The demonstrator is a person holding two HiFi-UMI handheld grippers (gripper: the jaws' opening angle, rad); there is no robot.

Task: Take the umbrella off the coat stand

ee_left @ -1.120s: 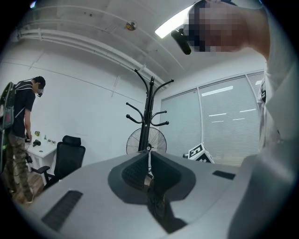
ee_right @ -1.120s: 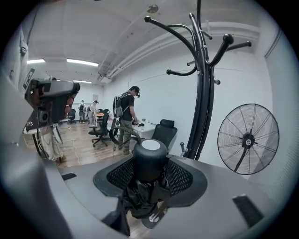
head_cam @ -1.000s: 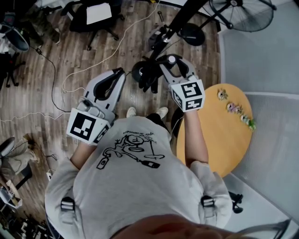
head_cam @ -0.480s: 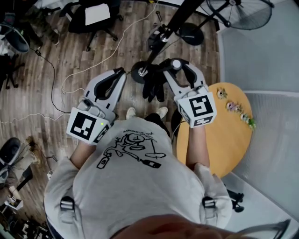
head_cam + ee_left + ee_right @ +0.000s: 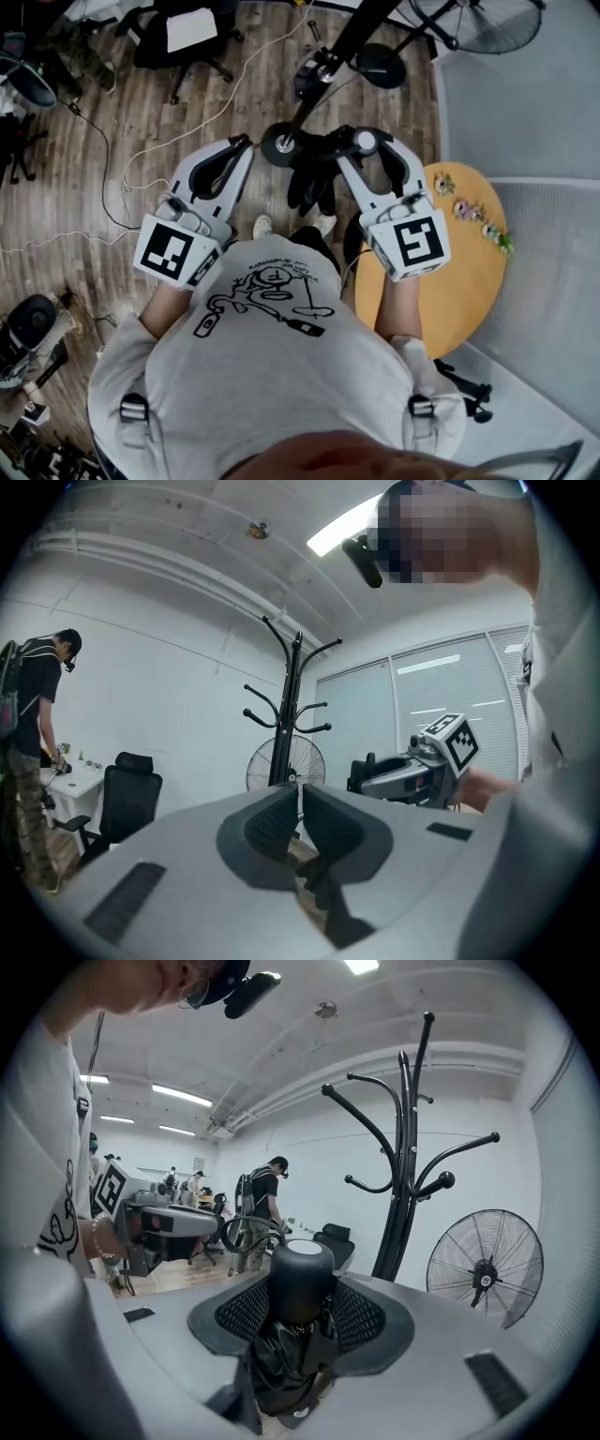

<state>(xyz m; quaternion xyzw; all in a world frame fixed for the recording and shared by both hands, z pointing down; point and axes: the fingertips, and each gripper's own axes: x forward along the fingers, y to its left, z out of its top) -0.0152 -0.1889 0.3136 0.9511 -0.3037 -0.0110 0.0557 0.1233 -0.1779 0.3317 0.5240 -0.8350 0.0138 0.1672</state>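
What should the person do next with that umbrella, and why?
Probably carry it away, perhaps toward the round table: the right gripper clamps the folded umbrella by its handle, the strap hangs free, and the hooks of the coat stand are bare.

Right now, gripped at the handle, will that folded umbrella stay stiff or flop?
Probably floppy below: the umbrella's loose black folds hang crumpled under the right gripper. Its smooth round handle may twist between the pads. Compact, so likely light.
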